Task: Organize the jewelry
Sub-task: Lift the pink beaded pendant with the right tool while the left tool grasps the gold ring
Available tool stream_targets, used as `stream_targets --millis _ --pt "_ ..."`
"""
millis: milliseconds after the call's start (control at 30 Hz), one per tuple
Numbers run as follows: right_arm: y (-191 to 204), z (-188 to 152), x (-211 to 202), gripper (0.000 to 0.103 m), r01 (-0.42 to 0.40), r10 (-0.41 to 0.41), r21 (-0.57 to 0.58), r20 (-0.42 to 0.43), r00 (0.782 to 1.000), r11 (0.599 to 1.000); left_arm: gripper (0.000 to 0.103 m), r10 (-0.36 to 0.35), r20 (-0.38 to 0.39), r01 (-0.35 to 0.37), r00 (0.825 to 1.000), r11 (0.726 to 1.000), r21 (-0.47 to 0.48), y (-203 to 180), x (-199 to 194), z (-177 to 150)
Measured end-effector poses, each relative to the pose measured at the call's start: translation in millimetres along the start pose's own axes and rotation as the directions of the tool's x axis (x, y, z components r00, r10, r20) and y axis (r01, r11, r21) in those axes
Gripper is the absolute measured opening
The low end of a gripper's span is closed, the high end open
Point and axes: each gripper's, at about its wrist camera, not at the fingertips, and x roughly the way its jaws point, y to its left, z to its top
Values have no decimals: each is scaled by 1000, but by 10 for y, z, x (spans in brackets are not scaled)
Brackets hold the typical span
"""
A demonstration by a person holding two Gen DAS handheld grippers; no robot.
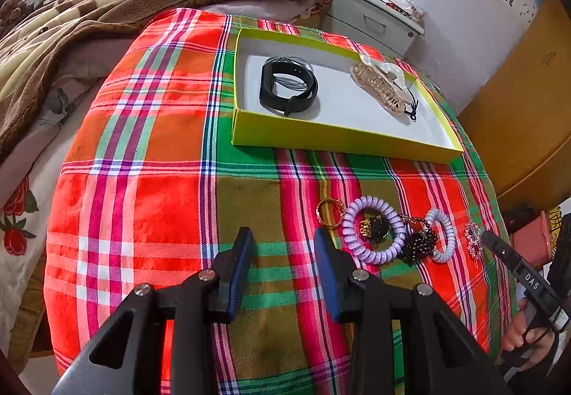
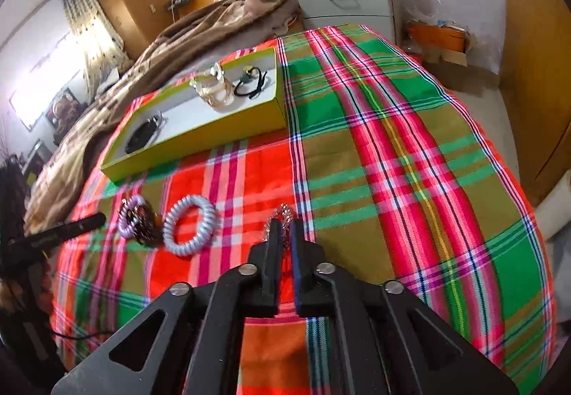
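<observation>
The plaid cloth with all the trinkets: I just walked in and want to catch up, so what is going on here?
A person is sorting jewelry into a yellow-green box using tongs in each hand. A black band and a hair claw already lie inside. The right tongs, slightly parted, are at a sparkly brooch on the cloth. The left tongs hover open and empty beside the purple coil tie, pale coil tie and gold ring.

The rhinestone brooch (image 2: 282,216) lies half hidden behind the right gripper's fingers (image 2: 273,238).
</observation>
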Motion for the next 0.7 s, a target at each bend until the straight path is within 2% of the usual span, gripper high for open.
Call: stream_targets --millis 67,100,133,200,267,400,433,500,700 --pt "51 -7 18 30 28 -28 -43 -5 1000 999 37 0 0 0 1000 1000 1 -3 3 4" --pt "90 -15 33 44 39 -40 -66 -8 999 997 37 0 -1 0 1000 1000 3 -6 6 4" --pt "110 -22 40 48 41 -42 -80 -7 999 996 37 2 0 -2 1000 1000 2 -9 6 4" --pt "180 -44 88 48 39 -42 -125 -20 999 991 37 1 0 -1 1000 1000 8 -16 5 7" --pt "264 -69 138 48 85 -91 -173 -23 996 981 37 1 1 -1 1000 1000 8 -14 8 9" --pt "290 -67 165 47 125 -130 -189 -10 992 974 37 0 -3 0 1000 1000 13 -23 26 14" --pt "292 -68 167 34 147 -150 -191 -3 989 971 37 0 -3 0 1000 1000 13 -29 28 18" --pt "301 -74 169 19 177 -179 -202 8 984 963 37 -7 -2 7 1000 1000 18 -36 33 25" --pt "235 -44 125 14 181 -179 -166 28 984 969 37 2 -4 -2 1000 998 56 -90 62 51"
